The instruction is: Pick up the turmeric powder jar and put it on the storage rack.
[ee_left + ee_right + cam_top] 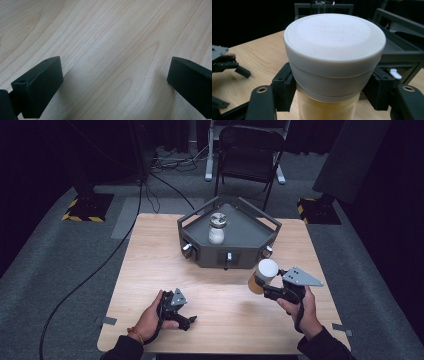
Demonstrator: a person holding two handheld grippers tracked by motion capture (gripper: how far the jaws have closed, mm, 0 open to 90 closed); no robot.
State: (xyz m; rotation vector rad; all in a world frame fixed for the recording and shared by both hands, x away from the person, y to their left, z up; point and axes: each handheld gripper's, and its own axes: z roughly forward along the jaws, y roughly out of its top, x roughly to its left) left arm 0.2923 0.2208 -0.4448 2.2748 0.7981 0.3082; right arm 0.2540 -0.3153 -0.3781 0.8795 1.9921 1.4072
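Right tongs (332, 95) clamp white-lidded jar (334, 62) of yellowish contents.

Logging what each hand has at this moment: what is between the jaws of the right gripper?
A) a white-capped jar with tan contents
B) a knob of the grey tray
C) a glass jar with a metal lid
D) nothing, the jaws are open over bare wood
A: in the right gripper view the right gripper is clamped on the white-capped jar just under its cap, and the high view shows that jar held in front of the grey tray.
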